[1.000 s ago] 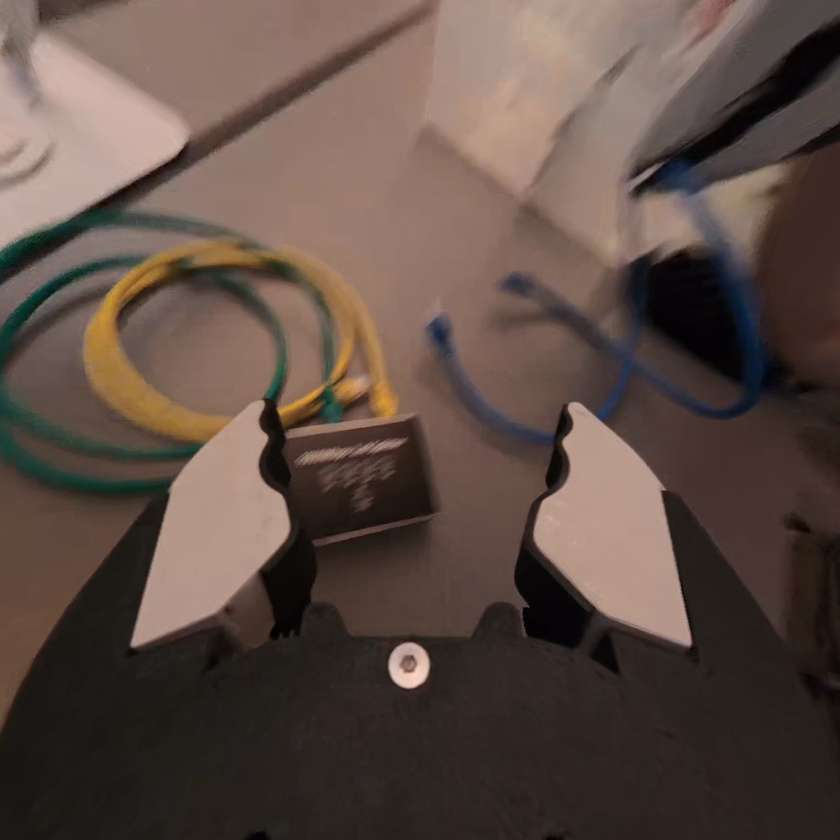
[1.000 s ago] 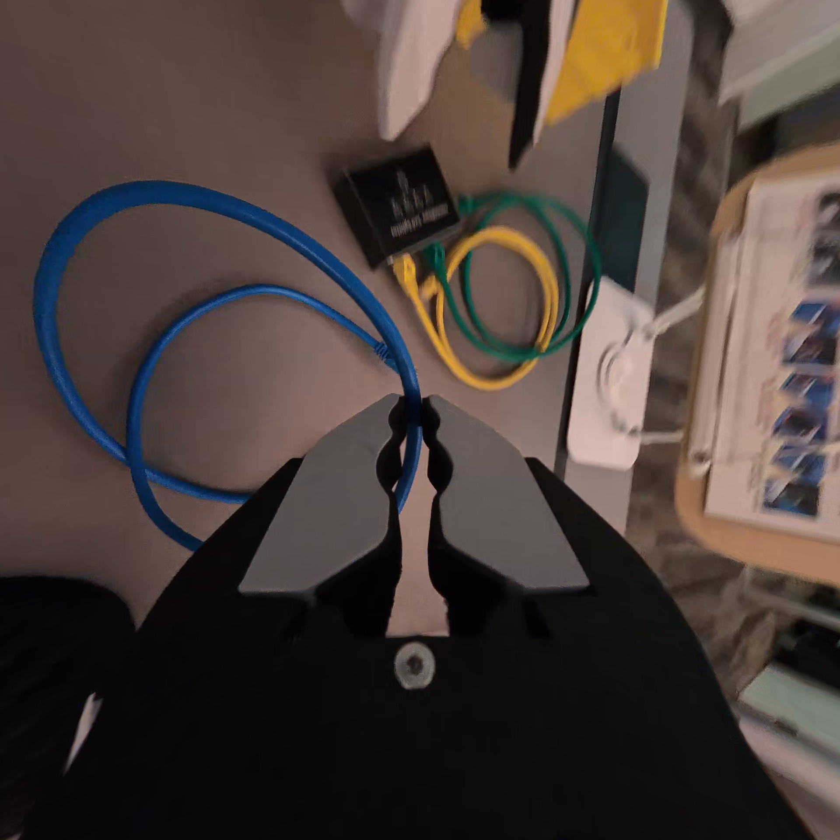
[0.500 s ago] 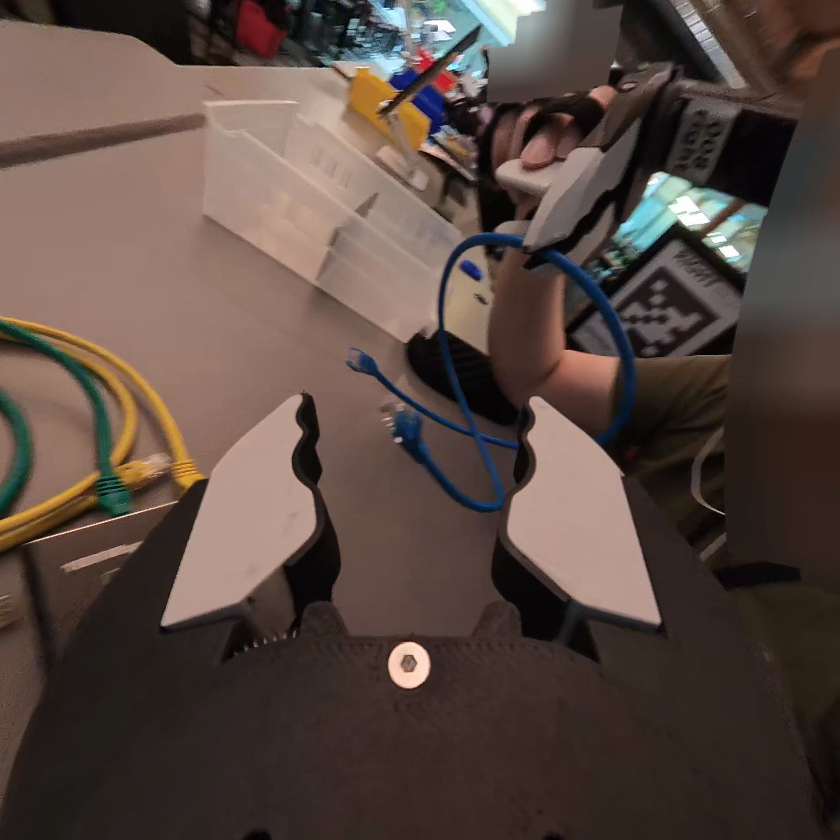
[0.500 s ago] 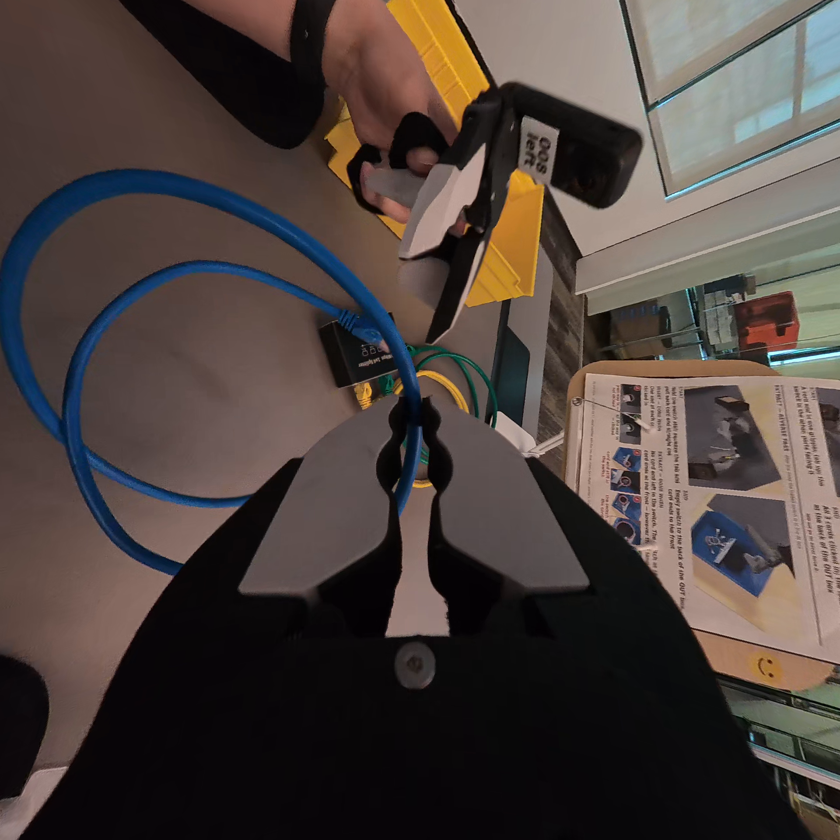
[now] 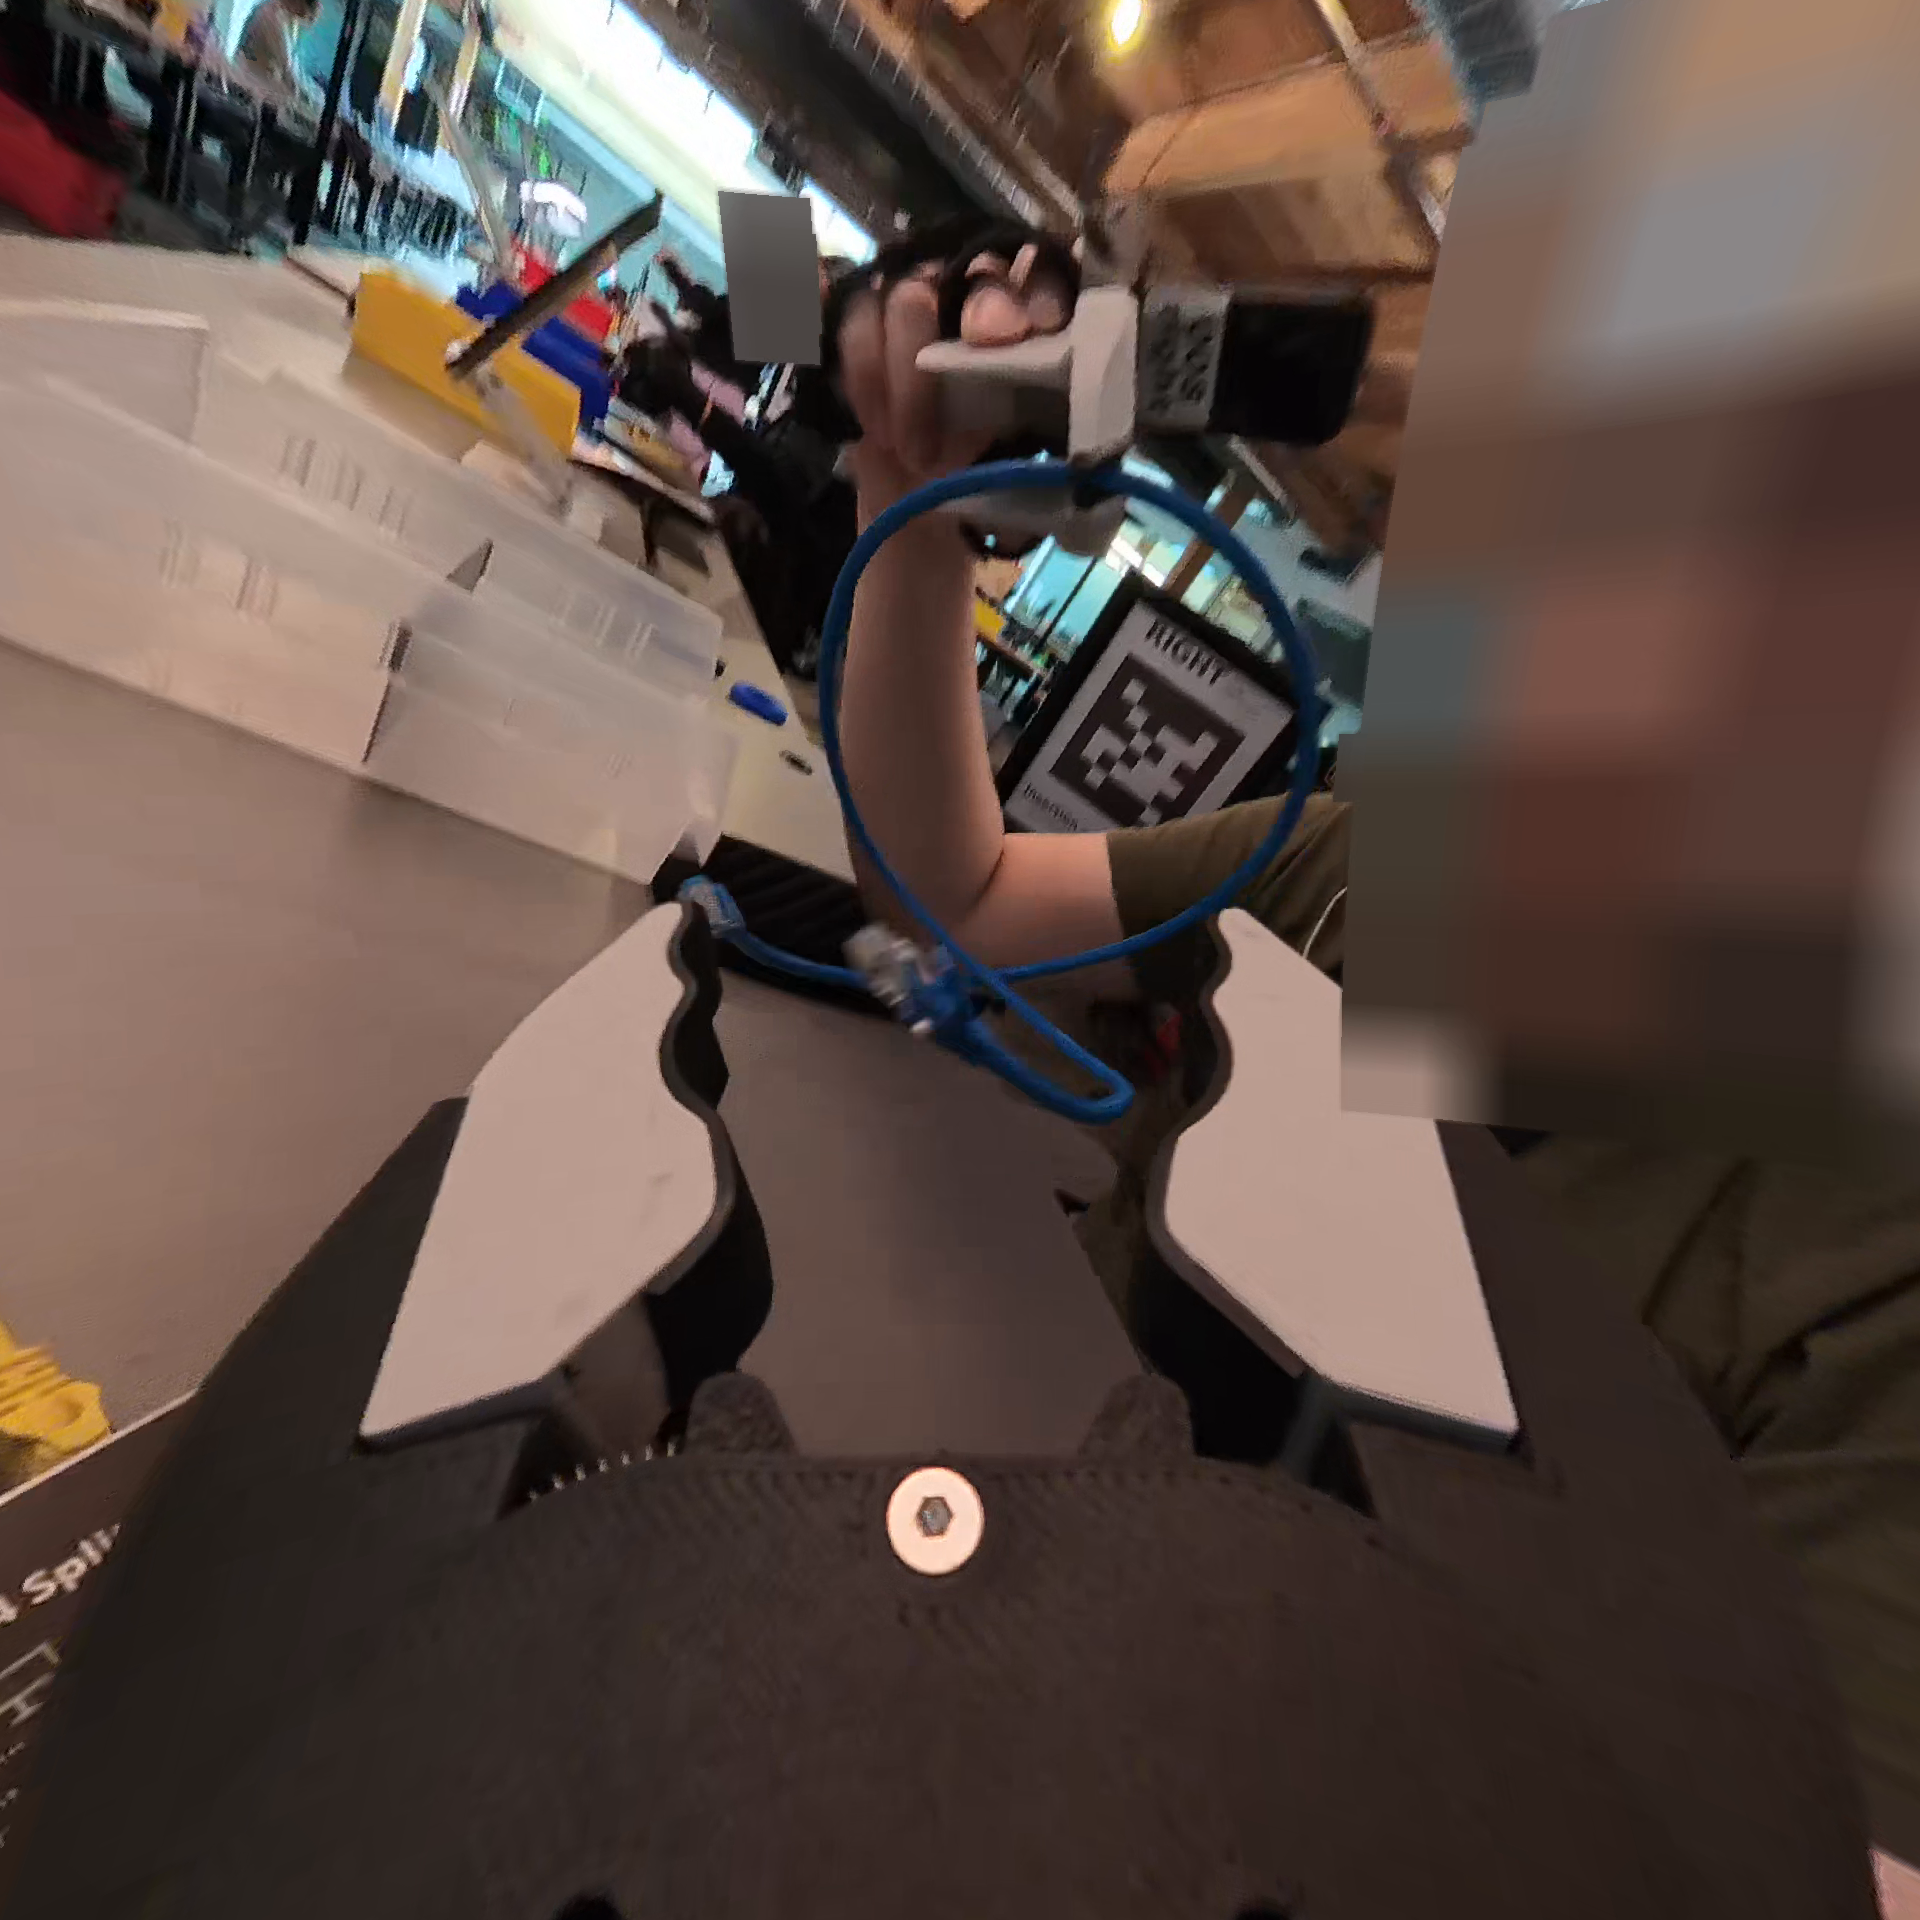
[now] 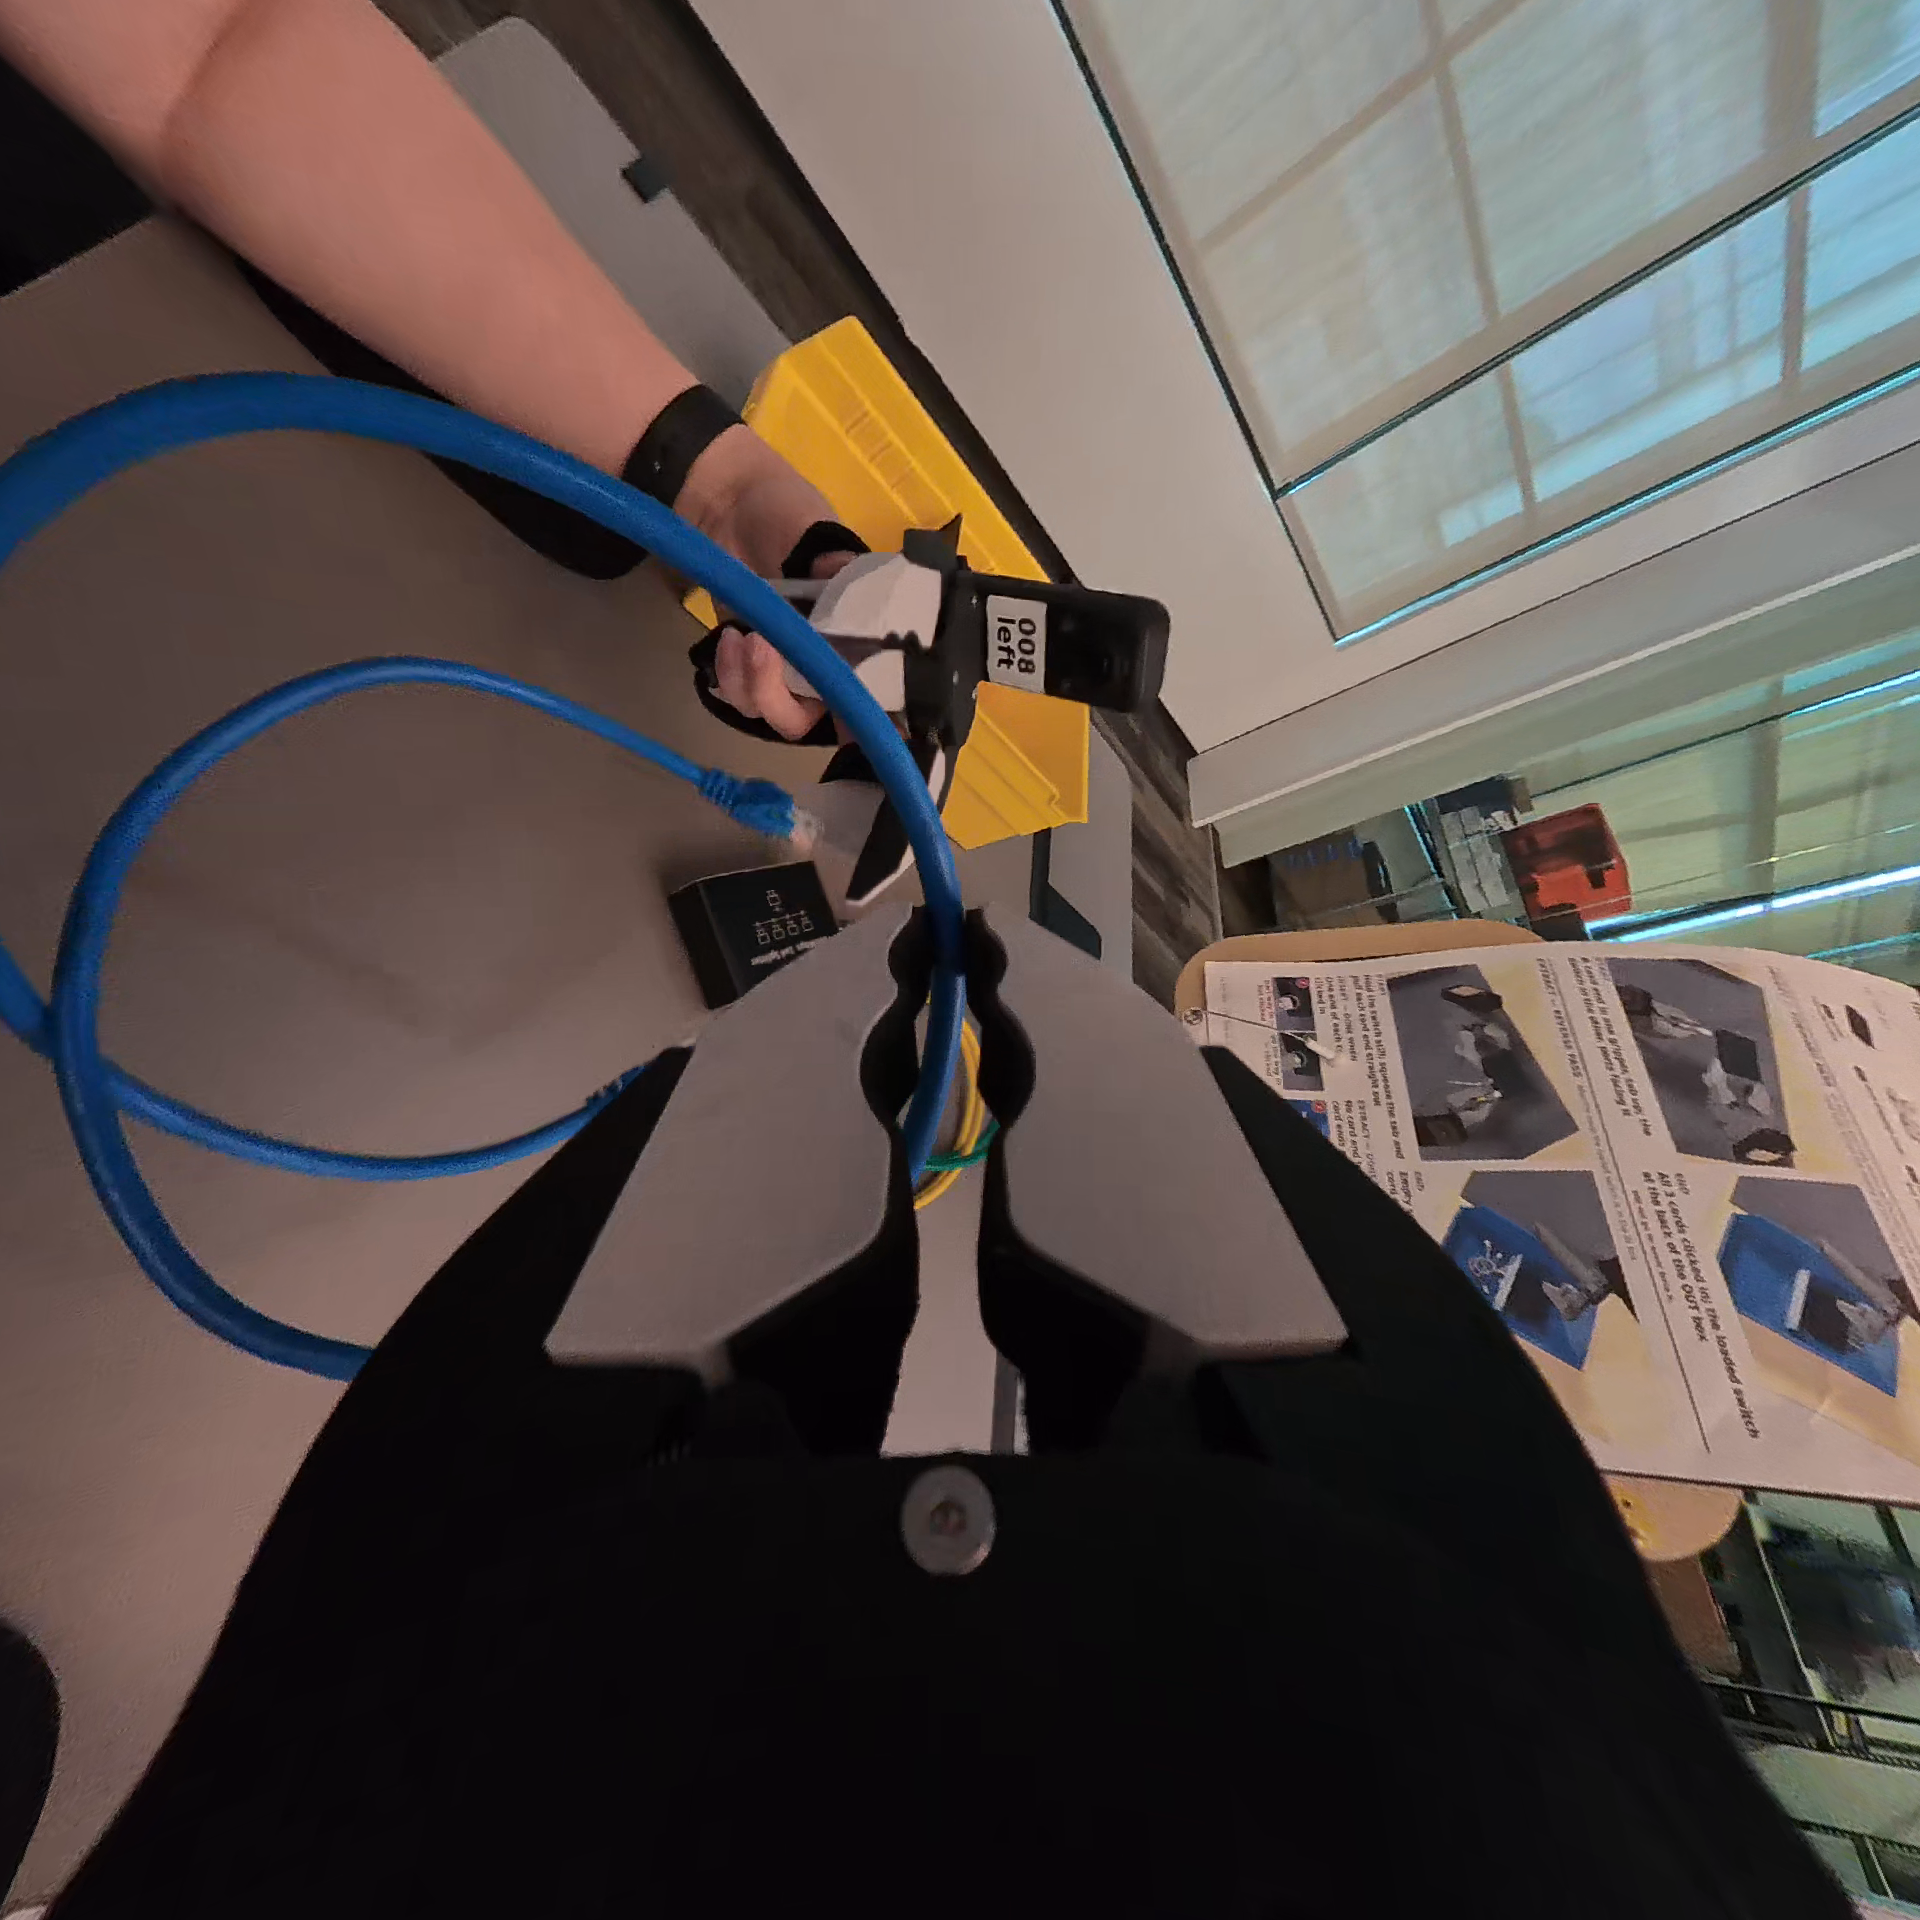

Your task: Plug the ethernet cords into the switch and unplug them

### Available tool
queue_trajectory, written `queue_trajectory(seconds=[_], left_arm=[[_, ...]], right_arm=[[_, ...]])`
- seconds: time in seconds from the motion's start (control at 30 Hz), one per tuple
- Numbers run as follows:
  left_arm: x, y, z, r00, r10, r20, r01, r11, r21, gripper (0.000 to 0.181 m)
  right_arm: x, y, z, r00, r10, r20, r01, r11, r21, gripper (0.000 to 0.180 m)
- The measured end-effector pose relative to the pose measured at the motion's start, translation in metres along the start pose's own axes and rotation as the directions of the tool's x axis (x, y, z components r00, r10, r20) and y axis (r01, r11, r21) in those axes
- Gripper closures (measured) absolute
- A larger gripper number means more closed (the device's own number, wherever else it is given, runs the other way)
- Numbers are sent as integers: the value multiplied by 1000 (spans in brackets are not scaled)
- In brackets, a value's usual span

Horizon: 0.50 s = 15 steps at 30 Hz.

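Note:
My right gripper point(image 6: 940, 925) is shut on the middle of a blue ethernet cord point(image 6: 436, 436) and holds it up in a big loop. One blue plug point(image 6: 764, 810) hangs free just above the black switch point(image 6: 753, 940) on the grey table point(image 6: 395, 935). In the left wrist view the right gripper point(image 5: 1081, 494) holds the blue loop point(image 5: 842, 727) high, with both blue plugs point(image 5: 914, 977) dangling near the table. My left gripper point(image 5: 956, 925) is open and empty, its jaws wide apart, just over the switch point(image 5: 42, 1621). Yellow point(image 6: 964, 1081) and green point(image 6: 956, 1158) cords show behind my right fingers.
A yellow bin point(image 6: 935, 540) stands behind the left gripper point(image 6: 883, 842). White plastic bins point(image 5: 416, 644) line the table's far side. A black pad point(image 5: 790, 894) lies near the plugs. A printed instruction sheet on a board point(image 6: 1558, 1195) sits beside the table. The person's forearm point(image 5: 914, 831) is raised. The gap from one gripper's tips to the other's is roughly 12 cm.
My right gripper has lifted the blue cord higher, and its plugs now hang off the table. My left gripper has tilted up and away from the switch, still open.

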<state>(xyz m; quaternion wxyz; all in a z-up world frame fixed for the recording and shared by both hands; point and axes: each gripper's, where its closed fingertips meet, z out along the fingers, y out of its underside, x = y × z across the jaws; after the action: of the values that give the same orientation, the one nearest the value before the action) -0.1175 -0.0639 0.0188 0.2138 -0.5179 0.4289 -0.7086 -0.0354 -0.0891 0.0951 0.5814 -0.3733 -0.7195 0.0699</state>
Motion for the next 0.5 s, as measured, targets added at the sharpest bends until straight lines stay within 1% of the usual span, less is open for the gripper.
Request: queue_trajectory(seconds=[0.1,0.13,0.17,0.27,0.33,0.4,0.43,0.47,0.5], left_arm=[[-3,-4,-6,1000,13,13,-13,999,41,93],[-2,-3,-6,1000,13,-4,-13,999,48,94],[2,-4,-4,999,9,-47,-6,998,61,93],[31,-5,9,965,-4,-260,32,994,102,108],[48,4,22,937,0,-350,15,999,42,117],[55,19,34,929,-1,-370,-18,999,-49,123],[60,25,38,924,1,-383,-34,996,-79,128],[65,29,39,914,9,-406,-53,994,-96,146],[71,30,39,899,18,-438,-67,993,-95,158]], right_arm=[[2,-5,-7,1000,-1,-14,1,1000,28,173],[3,-8,-8,1000,-1,-16,1,999,44,173],[3,-11,-10,1000,-1,-16,2,998,63,173],[3,-21,-16,1000,17,-6,-16,991,133,173],[5,-22,-20,999,31,-8,-29,987,158,173],[7,-20,-22,999,46,-11,-44,984,171,173],[9,-19,-23,998,53,-15,-50,983,176,173],[10,-18,-24,998,60,-17,-56,982,180,173],[10,-16,-25,998,67,-17,-63,981,184,173]])
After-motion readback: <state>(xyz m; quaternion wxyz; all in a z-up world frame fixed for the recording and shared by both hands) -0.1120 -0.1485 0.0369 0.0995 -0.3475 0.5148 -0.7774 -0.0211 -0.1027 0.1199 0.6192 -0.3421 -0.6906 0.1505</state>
